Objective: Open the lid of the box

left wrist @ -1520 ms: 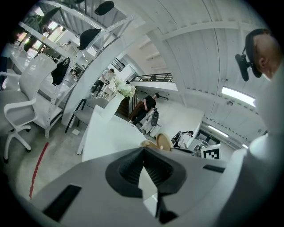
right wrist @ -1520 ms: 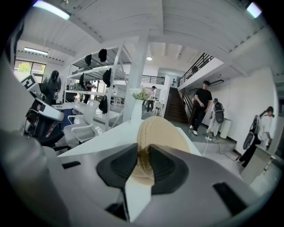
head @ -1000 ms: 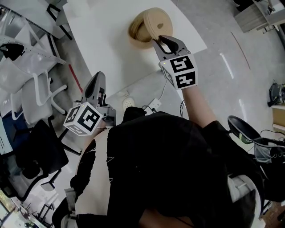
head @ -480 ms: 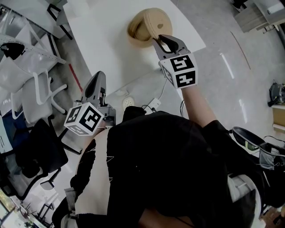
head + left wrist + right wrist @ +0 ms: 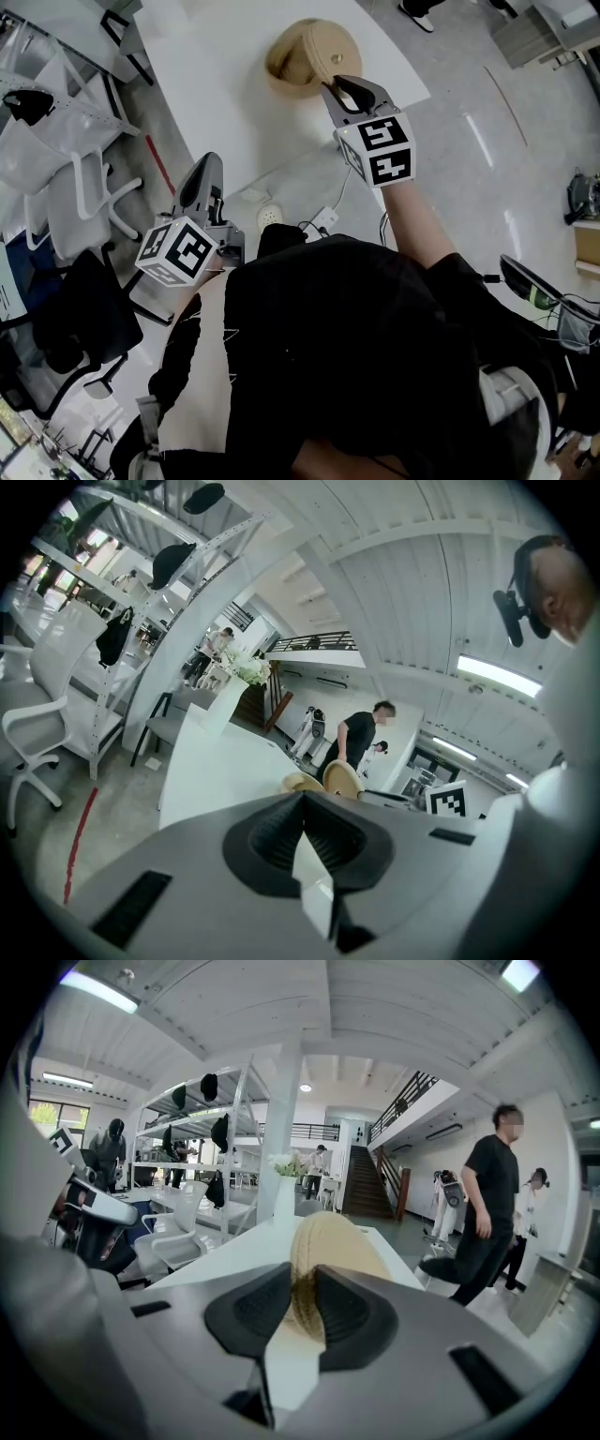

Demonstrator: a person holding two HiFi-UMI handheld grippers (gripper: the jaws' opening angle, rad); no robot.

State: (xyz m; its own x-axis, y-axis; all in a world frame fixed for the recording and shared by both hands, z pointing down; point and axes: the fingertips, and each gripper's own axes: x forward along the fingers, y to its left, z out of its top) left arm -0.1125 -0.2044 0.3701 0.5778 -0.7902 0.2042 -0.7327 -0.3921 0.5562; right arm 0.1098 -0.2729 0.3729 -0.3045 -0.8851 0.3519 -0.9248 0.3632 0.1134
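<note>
Jaws of my right gripper [image 5: 302,1288] clamp the lid [image 5: 330,1237], tipped slightly further off the box [image 5: 281,67] beyond them, so it's nearly open; my left gripper [image 5: 302,810] sits closed, empty.

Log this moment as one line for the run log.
right gripper: shut on lid | lid: tilted up from box | left gripper: shut, empty, away from box

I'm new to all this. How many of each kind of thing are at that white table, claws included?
Claws: 2 (left claw, right claw)
Tan box bases: 1 (box base)
Tan lids: 1 (lid, pinched in the right claw)
White tables: 1 (table)
Total: 5
</note>
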